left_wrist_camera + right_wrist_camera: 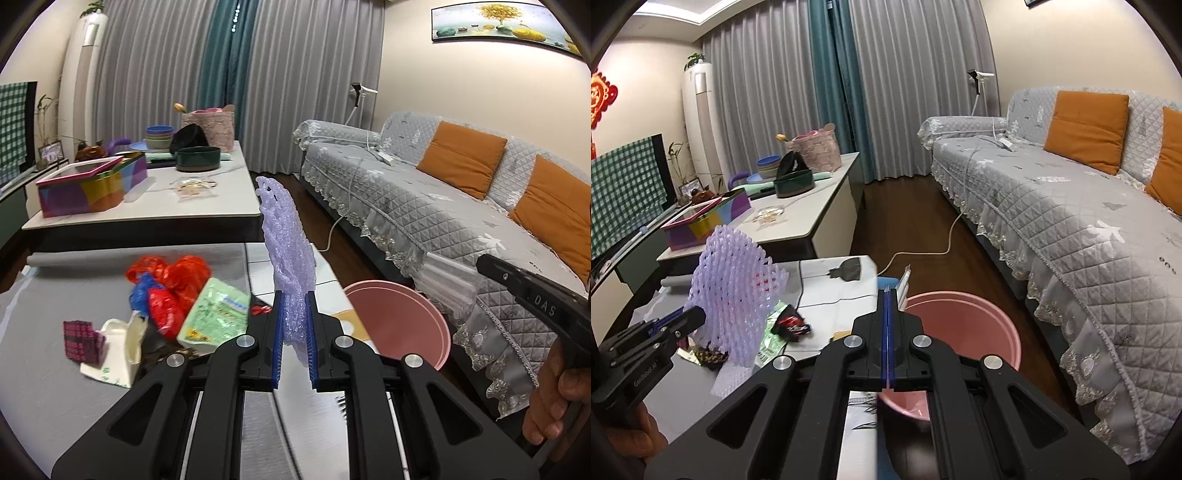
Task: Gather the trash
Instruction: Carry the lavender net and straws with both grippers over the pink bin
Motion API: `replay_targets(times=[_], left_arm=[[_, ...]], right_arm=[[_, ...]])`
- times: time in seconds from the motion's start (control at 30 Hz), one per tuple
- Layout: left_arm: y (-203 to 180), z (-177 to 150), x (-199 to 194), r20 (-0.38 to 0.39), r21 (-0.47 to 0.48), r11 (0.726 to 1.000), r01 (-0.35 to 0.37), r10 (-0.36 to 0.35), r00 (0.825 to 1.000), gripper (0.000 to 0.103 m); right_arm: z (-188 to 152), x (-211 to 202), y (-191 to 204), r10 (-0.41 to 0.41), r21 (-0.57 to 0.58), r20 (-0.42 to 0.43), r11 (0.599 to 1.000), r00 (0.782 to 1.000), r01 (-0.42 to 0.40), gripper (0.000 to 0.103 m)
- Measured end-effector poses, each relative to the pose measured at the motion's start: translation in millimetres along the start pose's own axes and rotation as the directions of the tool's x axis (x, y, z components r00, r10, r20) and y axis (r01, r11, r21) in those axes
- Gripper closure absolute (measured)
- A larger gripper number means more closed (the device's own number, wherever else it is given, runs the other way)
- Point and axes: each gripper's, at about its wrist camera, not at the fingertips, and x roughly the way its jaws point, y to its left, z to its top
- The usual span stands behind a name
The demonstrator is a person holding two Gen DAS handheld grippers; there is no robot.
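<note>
My left gripper [294,295] is shut on a lavender foam net [288,258] that stands upright above the table; the right wrist view shows the net [735,280] beside the left gripper [696,315]. My right gripper [888,293] is shut on a clear plastic wrapper [905,284], edge-on here and seen flat as a wrapper [448,280] at the right gripper [480,263] above the far rim of the pink bin [424,306]. The bin [997,317] stands on the floor between table and sofa. Red bags [181,277], a green packet [218,314] and a white carton [122,350] lie on the grey table.
A magenta patterned box [81,338] lies at the pile's left. A red-black wrapper [792,325] and a black brush [847,273] rest on the table. Behind stands a second table [221,210] with a colourful box and bowls. A grey sofa [1071,221] and a floor cable [923,254] lie to the right.
</note>
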Motion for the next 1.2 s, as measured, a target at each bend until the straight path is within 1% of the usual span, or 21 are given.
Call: replay_targets(times=[0.3, 0.43, 0.6, 0.8, 0.93, 1.2], left_arm=[[-29, 11, 17, -0.006, 0.031, 0.999, 0.034, -0.033, 0.999, 0.092], [-38, 13, 26, -0.016, 0.045, 0.998, 0.042, -0.041, 0.999, 0.092], [-46, 14, 38, -0.034, 0.059, 0.997, 0.050, -0.048, 0.998, 0.092], [-56, 13, 52, -0.048, 0.069, 0.995, 0.070, -0.066, 0.997, 0.092], [-62, 11, 64, -0.061, 0.072, 0.994, 0.079, -0.075, 0.995, 0.092], [-77, 7, 91, -0.088, 0.082, 0.991, 0.103, -0.096, 0.992, 0.092]], right_arm=[[35, 7, -32, -0.031, -0.040, 0.026, 0.999, 0.999, 0.033, 0.103], [42, 17, -50, -0.043, -0.024, 0.032, 0.999, 0.999, 0.044, 0.103], [38, 29, -69, -0.040, 0.039, 0.017, 0.998, 0.999, 0.040, 0.103], [34, 45, -86, -0.025, 0.087, -0.003, 0.996, 1.000, 0.025, 0.103], [32, 54, -94, -0.018, 0.105, -0.017, 0.994, 1.000, 0.020, 0.103], [25, 72, -105, -0.032, 0.122, -0.052, 0.992, 0.998, 0.038, 0.103]])
